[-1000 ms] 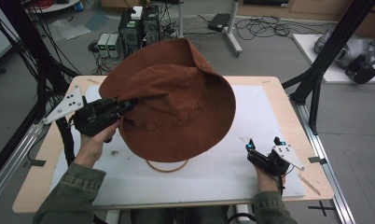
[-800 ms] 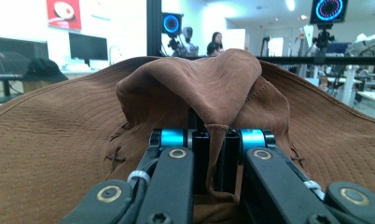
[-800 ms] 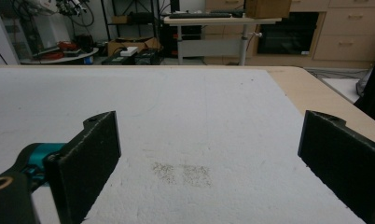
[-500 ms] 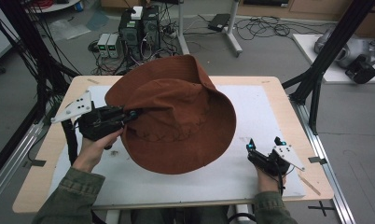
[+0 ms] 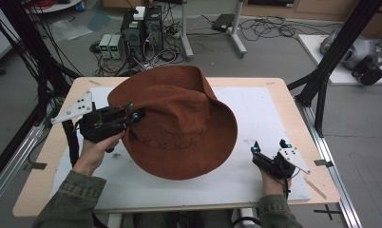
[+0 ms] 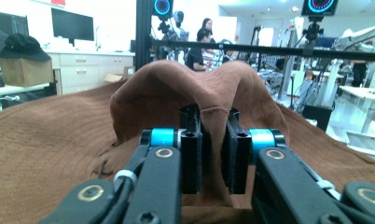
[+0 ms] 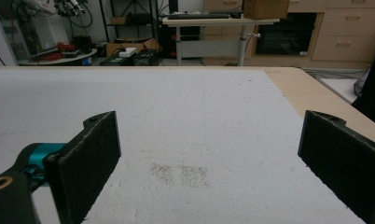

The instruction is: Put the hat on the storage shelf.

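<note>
A large brown wide-brimmed hat (image 5: 179, 126) lies over the middle of the white mat (image 5: 260, 107), crown up. My left gripper (image 5: 133, 113) is at the hat's left edge, shut on a fold of the brim. In the left gripper view the brown hat fabric (image 6: 213, 112) is pinched between the two black jaws of the left gripper (image 6: 213, 154), with the crown rising behind. My right gripper (image 5: 269, 150) rests low at the mat's front right, open and apart from the hat. In the right gripper view the right gripper (image 7: 209, 154) has its jaws wide apart over bare mat.
The wooden table (image 5: 284, 88) frames the mat, with black frame posts (image 5: 322, 80) at its right and left sides. Computers and cables (image 5: 141, 33) sit on the floor beyond the far edge. A faint brown stain (image 7: 181, 173) marks the mat.
The left gripper has carried the hat's brim down and slightly right, and the hat has settled flatter onto the mat. The right gripper has stayed put.
</note>
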Tool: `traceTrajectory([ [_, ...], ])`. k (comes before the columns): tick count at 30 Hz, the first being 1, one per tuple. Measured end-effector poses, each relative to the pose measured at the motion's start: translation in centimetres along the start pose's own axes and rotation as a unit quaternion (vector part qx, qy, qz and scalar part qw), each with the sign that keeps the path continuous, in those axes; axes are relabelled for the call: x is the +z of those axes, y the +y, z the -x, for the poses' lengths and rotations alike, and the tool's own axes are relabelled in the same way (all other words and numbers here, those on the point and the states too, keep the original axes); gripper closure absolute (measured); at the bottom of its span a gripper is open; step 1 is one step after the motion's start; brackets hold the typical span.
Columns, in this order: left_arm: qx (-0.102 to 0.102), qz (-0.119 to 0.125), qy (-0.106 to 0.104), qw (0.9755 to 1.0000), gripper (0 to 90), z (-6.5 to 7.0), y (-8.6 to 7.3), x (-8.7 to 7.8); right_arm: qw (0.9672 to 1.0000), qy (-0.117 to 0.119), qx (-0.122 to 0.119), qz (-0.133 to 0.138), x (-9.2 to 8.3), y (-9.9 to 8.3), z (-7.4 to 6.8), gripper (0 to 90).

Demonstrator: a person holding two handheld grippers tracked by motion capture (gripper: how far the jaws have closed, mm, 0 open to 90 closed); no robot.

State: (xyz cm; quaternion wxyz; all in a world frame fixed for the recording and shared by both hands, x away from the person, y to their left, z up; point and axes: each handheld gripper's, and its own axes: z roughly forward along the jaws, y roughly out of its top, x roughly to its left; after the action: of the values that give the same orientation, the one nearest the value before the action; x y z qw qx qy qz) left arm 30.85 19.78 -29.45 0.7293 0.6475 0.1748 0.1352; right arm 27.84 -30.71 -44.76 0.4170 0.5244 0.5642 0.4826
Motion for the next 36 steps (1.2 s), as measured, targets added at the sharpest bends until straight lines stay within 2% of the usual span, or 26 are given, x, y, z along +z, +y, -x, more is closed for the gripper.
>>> traceTrajectory([
  [9,0.000,0.013,0.014,0.9998,40.4,-0.1,0.1,-0.2,1.0000,-0.002,0.000,0.004,-0.1,0.1,0.0,4.9],
  [13,0.003,0.017,0.022,0.9996,33.5,-0.2,0.2,-0.6,1.0000,-0.001,0.001,0.005,-0.1,0.1,0.0,4.9],
  [17,0.009,0.026,0.038,0.9989,31.7,-0.2,0.5,-1.7,1.0000,0.000,0.003,0.006,-0.1,0.1,0.0,4.9],
  [21,0.015,0.033,0.065,0.9972,31.3,-0.3,0.8,-3.5,1.0000,0.001,0.003,0.006,-0.1,0.1,0.0,4.9],
  [24,0.018,0.028,0.098,0.9946,30.7,-0.3,0.7,-4.9,1.0000,0.001,0.004,0.006,-0.1,0.1,0.0,4.9],
  [28,0.017,0.022,0.157,0.9871,27.2,-0.5,0.0,-6.7,1.0000,0.000,0.004,0.006,-0.2,0.2,0.0,4.9],
  [31,0.021,0.011,0.205,0.9784,21.6,-0.6,-0.6,-7.9,0.9999,-0.002,0.004,0.010,-0.2,0.2,0.1,4.9],
  [34,0.033,0.008,0.266,0.9634,21.6,-0.3,-1.5,-9.2,0.9999,-0.004,0.006,0.009,-0.3,0.3,0.2,4.9],
  [36,0.041,0.019,0.306,0.9509,22.7,0.1,-2.3,-10.0,0.9999,-0.005,0.009,0.009,-0.2,0.3,0.3,4.9],
])
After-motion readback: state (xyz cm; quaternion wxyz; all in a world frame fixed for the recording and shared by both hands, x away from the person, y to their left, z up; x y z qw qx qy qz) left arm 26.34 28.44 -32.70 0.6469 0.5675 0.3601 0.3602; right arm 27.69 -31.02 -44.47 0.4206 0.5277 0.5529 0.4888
